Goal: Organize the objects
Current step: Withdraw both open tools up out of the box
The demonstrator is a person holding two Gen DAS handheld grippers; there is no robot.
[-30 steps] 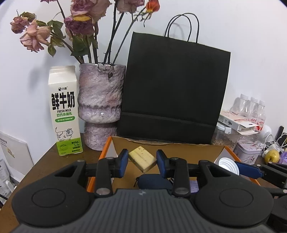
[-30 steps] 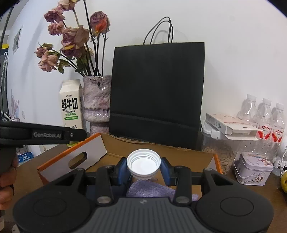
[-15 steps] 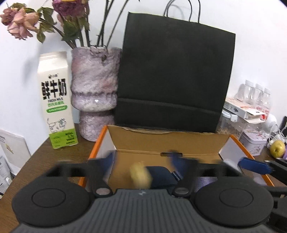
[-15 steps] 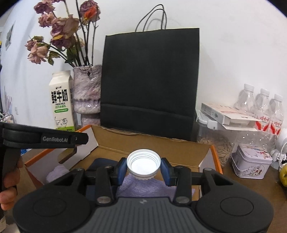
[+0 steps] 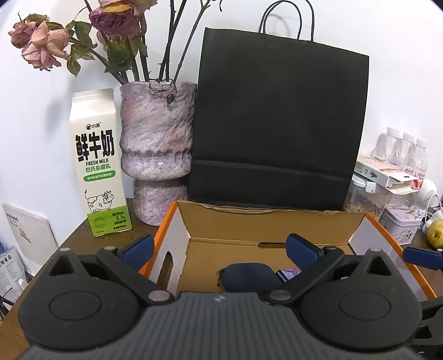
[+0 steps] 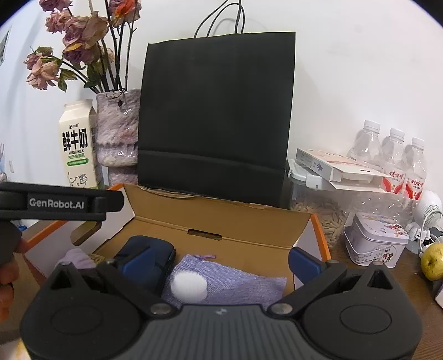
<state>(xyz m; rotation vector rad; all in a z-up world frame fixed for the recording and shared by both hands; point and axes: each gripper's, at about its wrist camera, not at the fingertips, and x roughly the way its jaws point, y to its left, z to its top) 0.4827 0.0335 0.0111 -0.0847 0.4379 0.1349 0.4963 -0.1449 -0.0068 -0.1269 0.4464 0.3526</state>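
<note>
White cap (image 6: 188,285) blurred; navy pouch (image 5: 250,277) partly hidden behind left hand-held gripper (image 5: 220,253) body; purple sachet (image 5: 289,274) mostly covered there; rose heads (image 5: 116,11) cut off by top edge

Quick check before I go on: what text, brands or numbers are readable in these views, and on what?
"鲜牛奶", "FRESH MILK", "3.3g": milk carton; its smaller green print is too small to read.
"GenRobot.AI": side of the left gripper, seen in the right wrist view.
Red labels on the water bottles: too small to read.
Print on the flat white box and the tin: not readable.
Black paper bag: no text.
</note>
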